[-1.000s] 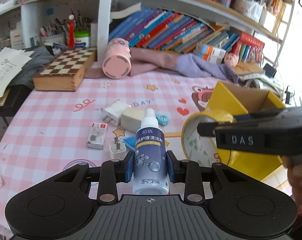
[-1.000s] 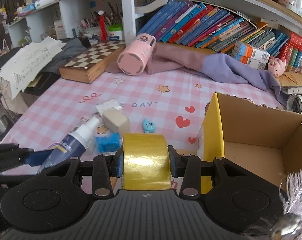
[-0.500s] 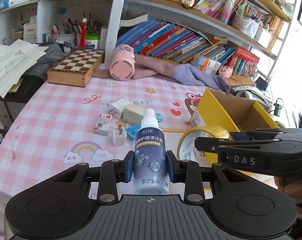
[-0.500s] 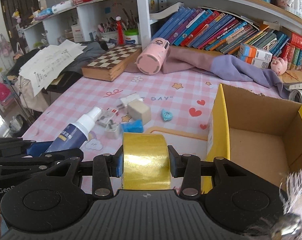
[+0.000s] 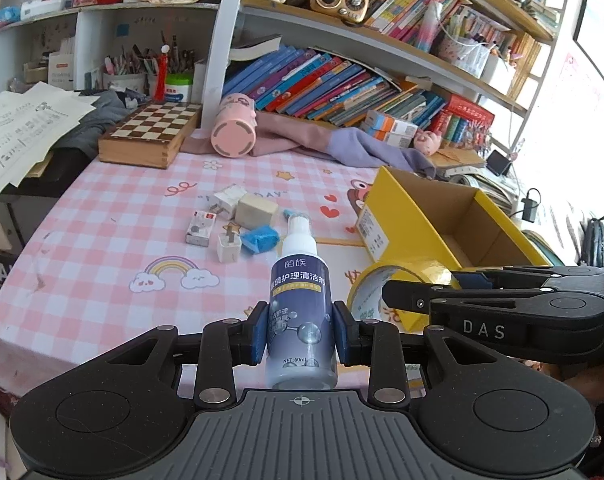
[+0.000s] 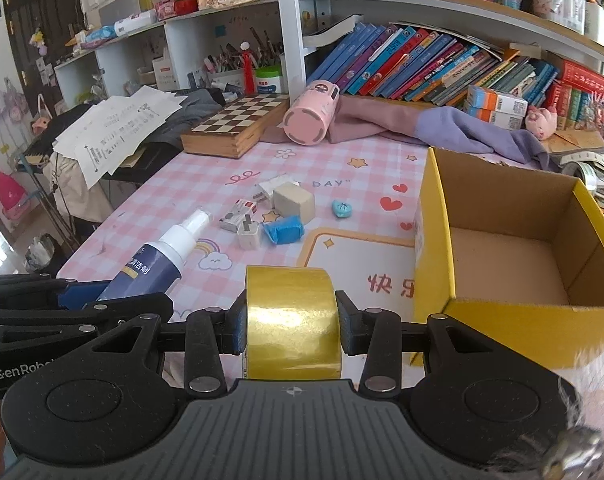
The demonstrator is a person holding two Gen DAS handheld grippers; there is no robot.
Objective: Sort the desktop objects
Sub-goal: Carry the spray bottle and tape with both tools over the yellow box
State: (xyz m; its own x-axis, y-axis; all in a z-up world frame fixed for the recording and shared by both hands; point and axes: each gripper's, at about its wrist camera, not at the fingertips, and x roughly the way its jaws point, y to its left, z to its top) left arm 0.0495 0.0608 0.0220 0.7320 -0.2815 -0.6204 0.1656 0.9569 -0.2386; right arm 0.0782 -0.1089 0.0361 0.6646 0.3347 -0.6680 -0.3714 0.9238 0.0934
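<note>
Left wrist view: the left gripper (image 5: 301, 332), jaws clamped on the spray bottle (image 5: 300, 312), is rising farther above the table (image 5: 102, 240) than a second ago. The right gripper (image 6: 291, 326), jaws clamped on the gold tape roll (image 6: 292, 320), is also lifting beside the open yellow box (image 6: 434, 240), likely their destination.

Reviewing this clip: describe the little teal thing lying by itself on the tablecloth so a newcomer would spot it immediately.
Start at the open yellow cardboard box on the pink checked tablecloth. To its left sits a cluster of small items around a beige cube. The small teal shell-shaped trinket lies between the cube and the box, apart from the cluster, darker and smaller than the crumpled blue packet.
</note>
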